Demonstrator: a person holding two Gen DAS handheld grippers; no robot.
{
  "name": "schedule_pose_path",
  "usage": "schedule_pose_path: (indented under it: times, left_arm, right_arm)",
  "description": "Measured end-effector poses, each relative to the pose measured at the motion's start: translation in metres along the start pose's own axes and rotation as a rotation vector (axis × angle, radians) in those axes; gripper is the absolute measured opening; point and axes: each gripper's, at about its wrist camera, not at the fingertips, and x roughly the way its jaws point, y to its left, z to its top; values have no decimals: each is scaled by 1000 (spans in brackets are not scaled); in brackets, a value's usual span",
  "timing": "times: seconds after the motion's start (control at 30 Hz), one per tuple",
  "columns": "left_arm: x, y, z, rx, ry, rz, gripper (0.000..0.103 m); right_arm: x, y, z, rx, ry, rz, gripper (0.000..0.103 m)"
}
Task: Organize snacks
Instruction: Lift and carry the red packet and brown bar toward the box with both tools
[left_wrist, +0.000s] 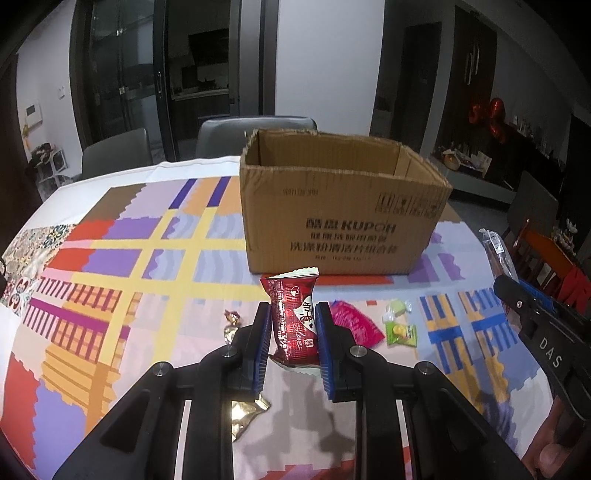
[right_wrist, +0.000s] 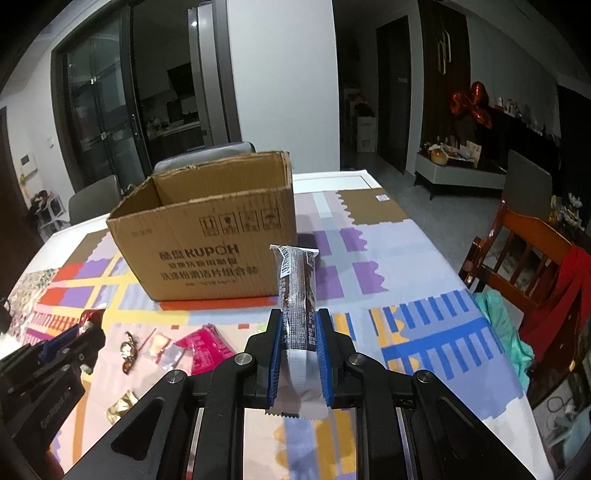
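Each tool (left_wrist: 291, 339) is black with 2 ribbed blue pads (left_wrist: 325, 347), round silver screws (left_wrist: 357, 350); white "DAS" lettering (left_wrist: 550, 350).

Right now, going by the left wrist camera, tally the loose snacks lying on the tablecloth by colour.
pink packet: 1
green packets: 2
gold wrappers: 2
Total: 5
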Motion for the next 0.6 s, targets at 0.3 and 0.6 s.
schedule_pose_path:
  times: [0.3, 0.6]
  left_arm:
    - [-9, 2, 23, -7, -31, -6, 24]
    - [-7, 0, 46, -1, -50, -14, 24]
  right_arm:
    - [-11, 6, 19, -19, -35, 15, 19]
    - [-16, 12, 42, -43, -73, 31, 19]
